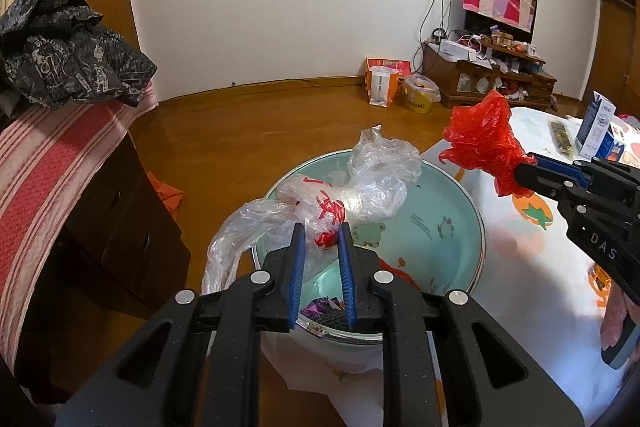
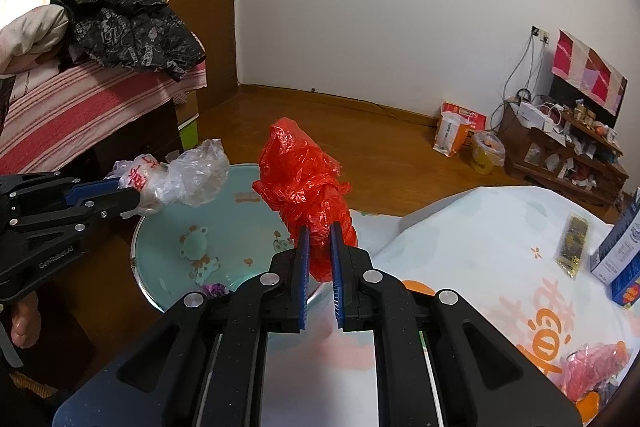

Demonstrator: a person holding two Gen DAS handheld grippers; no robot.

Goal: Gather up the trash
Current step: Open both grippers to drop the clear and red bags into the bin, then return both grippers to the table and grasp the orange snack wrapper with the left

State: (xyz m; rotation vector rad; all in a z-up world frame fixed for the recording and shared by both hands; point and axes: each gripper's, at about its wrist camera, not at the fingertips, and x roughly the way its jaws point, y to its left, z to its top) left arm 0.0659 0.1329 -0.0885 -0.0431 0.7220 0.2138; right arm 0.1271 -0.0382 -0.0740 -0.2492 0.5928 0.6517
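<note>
Clear plastic bag [image 1: 360, 187] pinched in left gripper [image 1: 322, 239] jaws over teal basin [image 1: 448, 211], red bag [image 2: 308, 187] pinched in right gripper [image 2: 318, 239] jaws

right claw [image 2: 319, 229] clamps red bag [image 2: 304, 179] | left claw [image 2: 134, 197] clamps clear bag [image 2: 180, 175] | both over basin [image 2: 168, 227]

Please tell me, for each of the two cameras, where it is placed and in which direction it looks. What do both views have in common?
Left wrist: sits on the left gripper, looking forward and down along its blue fingers, shut on the clear plastic bag above the pale green basin; the right gripper enters from the right.
Right wrist: sits on the right gripper, looking forward and down along its fingers, shut on the red plastic bag; the left gripper enters from the left.
Shared: both bags, the basin, the white printed tablecloth.
</note>
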